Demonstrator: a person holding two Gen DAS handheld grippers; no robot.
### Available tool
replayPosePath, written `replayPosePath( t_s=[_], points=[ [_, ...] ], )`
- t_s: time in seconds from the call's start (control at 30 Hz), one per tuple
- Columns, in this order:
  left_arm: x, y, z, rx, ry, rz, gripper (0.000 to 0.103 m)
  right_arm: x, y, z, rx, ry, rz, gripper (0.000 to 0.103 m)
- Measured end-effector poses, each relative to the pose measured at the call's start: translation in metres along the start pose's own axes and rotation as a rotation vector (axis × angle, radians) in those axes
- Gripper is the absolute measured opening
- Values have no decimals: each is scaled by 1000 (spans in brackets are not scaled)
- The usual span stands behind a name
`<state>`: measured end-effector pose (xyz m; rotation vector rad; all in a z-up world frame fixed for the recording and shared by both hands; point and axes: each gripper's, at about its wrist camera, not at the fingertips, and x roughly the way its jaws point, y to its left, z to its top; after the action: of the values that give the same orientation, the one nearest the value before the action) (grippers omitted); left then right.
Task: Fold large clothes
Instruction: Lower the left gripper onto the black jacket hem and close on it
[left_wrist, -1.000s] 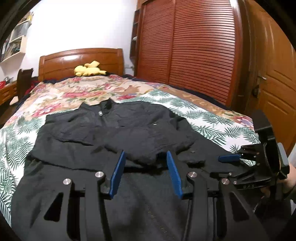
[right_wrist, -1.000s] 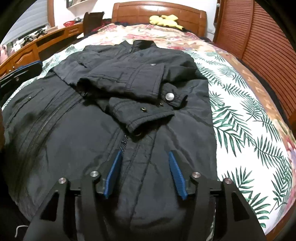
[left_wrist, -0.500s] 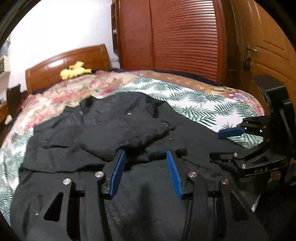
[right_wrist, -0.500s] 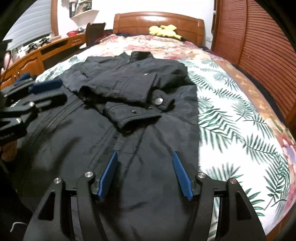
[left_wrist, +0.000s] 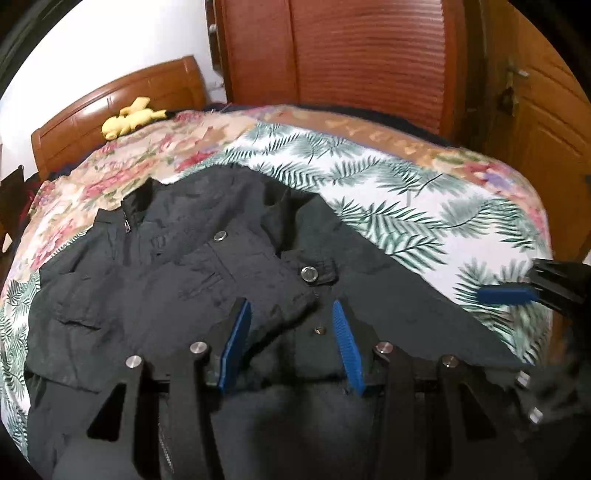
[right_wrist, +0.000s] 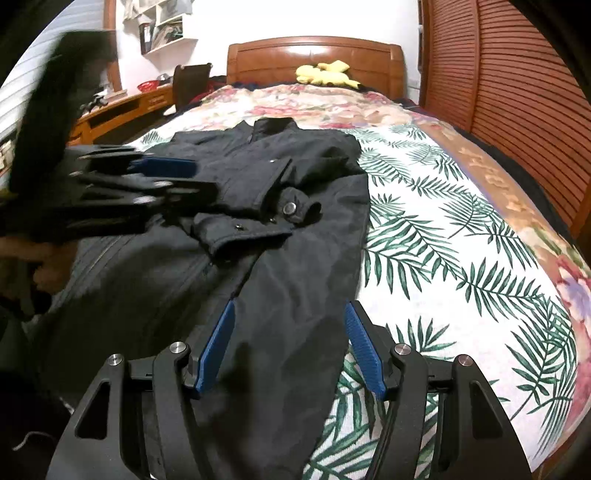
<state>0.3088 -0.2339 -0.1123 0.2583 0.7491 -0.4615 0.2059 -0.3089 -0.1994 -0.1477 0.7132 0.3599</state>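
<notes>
A large black jacket (left_wrist: 177, 273) lies flat on the bed, collar toward the headboard, both sleeves folded across its chest; it also shows in the right wrist view (right_wrist: 280, 236). My left gripper (left_wrist: 290, 312) is open and empty, low over the folded sleeve cuffs (left_wrist: 295, 295) near the jacket's middle; it appears blurred at the left of the right wrist view (right_wrist: 162, 177). My right gripper (right_wrist: 290, 314) is open and empty above the jacket's lower right edge; one of its blue pads (left_wrist: 506, 295) shows at the right of the left wrist view.
The bed (right_wrist: 461, 240) has a palm-leaf and floral cover. A yellow plush toy (right_wrist: 325, 74) lies by the wooden headboard (right_wrist: 314, 55). A slatted wardrobe (left_wrist: 369, 59) and door (left_wrist: 535, 110) stand on the right side. A desk (right_wrist: 122, 110) stands left of the bed.
My left gripper moved forward and to the right, over the folded sleeves. My right gripper drew back and to the right, toward the jacket's lower right edge. Both stayed open.
</notes>
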Motion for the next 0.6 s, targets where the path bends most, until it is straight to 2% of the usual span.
replayPosePath(
  t_s=[0.17, 0.5, 0.53, 0.57, 0.6],
  points=[
    [35, -5, 7, 25, 103, 40, 45, -7, -8, -2, 17, -11, 20, 63],
    [59, -5, 10, 49, 154, 57, 45, -18, -16, -1, 23, -36, 26, 63],
    [59, -4, 10, 48, 147, 60, 36, -18, -16, -1, 21, -36, 22, 63],
    [57, -2, 11, 48, 139, 59, 17, -17, -16, -1, 17, -34, 16, 63],
    [54, 1, 11, 37, 135, 68, 11, -17, -15, -1, 15, -34, 12, 63]
  ],
)
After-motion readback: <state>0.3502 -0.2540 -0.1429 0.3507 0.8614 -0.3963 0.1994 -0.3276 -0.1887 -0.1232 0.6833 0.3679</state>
